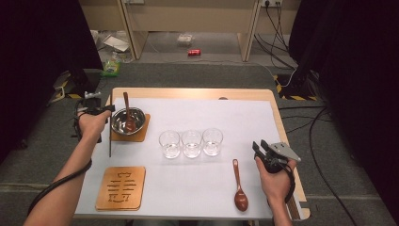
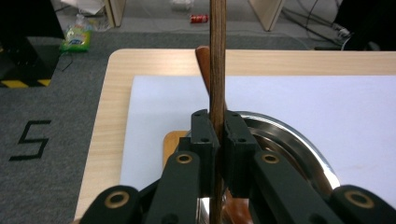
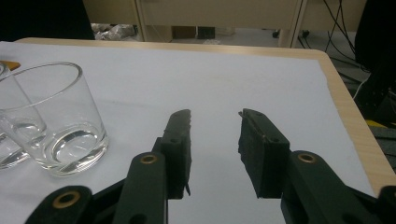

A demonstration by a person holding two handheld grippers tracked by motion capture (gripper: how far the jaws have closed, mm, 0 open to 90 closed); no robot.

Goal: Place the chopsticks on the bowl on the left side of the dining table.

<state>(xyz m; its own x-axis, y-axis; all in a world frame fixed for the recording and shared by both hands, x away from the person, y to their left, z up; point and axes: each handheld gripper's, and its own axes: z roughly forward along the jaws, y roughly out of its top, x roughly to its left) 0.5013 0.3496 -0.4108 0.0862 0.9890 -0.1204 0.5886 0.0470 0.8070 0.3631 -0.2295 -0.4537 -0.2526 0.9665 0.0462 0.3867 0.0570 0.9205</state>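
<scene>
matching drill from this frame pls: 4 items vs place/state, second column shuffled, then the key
Items
1. thin wooden stick
2. steel bowl
3. loose wooden spoon
4. right tongs

Place or state
A. on the plain wooden coaster, far left
B. clamped upright in the left tongs
C. open, nothing between the jaws
D. flat on the white sheet, beside the right hand

Pairs: 1-B, 2-A, 3-D, 4-C
</scene>
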